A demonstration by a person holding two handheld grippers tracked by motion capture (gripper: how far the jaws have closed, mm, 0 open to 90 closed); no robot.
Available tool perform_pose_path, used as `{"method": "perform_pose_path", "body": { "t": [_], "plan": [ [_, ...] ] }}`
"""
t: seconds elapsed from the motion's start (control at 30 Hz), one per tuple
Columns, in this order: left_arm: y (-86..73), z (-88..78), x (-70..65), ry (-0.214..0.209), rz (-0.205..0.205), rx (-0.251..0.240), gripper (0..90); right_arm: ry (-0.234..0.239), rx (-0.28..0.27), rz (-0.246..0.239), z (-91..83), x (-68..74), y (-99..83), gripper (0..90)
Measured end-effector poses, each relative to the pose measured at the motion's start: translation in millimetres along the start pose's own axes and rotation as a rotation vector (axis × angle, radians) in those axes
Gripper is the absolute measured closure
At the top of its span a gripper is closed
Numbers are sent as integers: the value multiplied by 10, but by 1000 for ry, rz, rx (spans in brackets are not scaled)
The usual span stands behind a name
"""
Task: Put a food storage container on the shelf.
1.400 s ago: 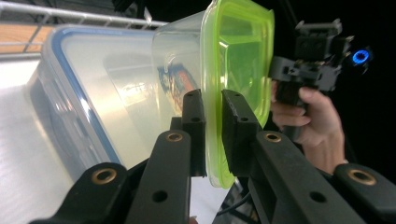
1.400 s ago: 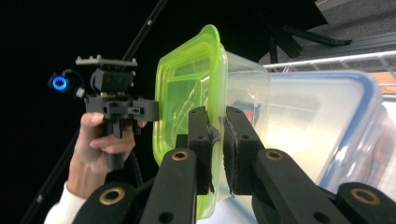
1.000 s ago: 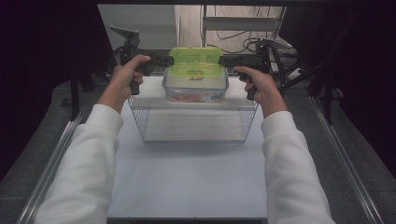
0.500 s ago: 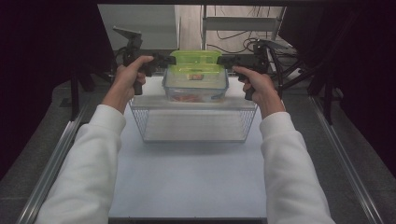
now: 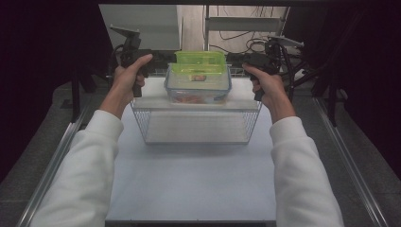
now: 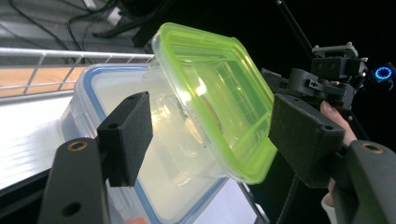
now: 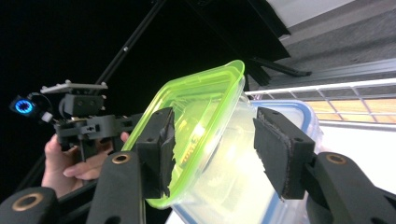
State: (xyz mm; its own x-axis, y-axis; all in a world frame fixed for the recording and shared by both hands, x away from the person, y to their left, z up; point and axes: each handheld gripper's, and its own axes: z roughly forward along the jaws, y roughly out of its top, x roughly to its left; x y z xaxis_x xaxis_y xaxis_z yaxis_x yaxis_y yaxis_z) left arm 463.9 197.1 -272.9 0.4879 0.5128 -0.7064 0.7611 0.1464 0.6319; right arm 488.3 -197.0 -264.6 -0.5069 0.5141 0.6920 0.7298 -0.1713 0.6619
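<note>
Nearest lies the bare white table [image 5: 189,184], then a wire basket [image 5: 196,125] with a flat shelf across its far top. On that shelf sits a clear food container with a blue-rimmed lid [image 5: 198,85], food inside, and on its lid a smaller green-lidded container [image 5: 199,64]. The left tongs [image 5: 158,59] and right tongs [image 5: 236,59] flank the green one; both have just been opening, and in each gripper view the pads stand off its sides with the box between them, gripping nothing. The green container looks light, stiff and smooth-walled, likely slippery; I would take it at the lid rim on opposite ends, squeezing gently.
</note>
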Motion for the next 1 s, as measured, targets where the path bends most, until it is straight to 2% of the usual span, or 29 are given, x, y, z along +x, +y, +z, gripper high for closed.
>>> {"method": "perform_pose_path", "body": {
  "t": [0.2,0.27,0.47,0.53,0.67,0.73,0.77,1.0],
  "plan": [
    [-79,-132,-123,-17,60,-27,292,-4,18,-46,-146,122,-48,432],
    [-116,-171,-143,-7,73,-29,288,-8,24,-65,-189,151,-73,428],
    [-324,-306,-168,9,87,-30,277,-1,40,-103,-332,187,-197,411],
    [-415,-350,-191,24,108,-26,280,-12,43,-118,-385,182,-261,409],
    [-612,-427,-236,1,132,-21,282,9,58,-141,-487,175,-391,409],
    [-745,-462,-251,-20,130,-16,289,19,63,-153,-549,171,-481,409],
    [-830,-472,-272,-12,139,4,289,22,65,-158,-567,174,-516,409],
    [-1332,-577,-331,54,214,35,289,39,115,-252,-733,248,-943,409]
  ]
}}
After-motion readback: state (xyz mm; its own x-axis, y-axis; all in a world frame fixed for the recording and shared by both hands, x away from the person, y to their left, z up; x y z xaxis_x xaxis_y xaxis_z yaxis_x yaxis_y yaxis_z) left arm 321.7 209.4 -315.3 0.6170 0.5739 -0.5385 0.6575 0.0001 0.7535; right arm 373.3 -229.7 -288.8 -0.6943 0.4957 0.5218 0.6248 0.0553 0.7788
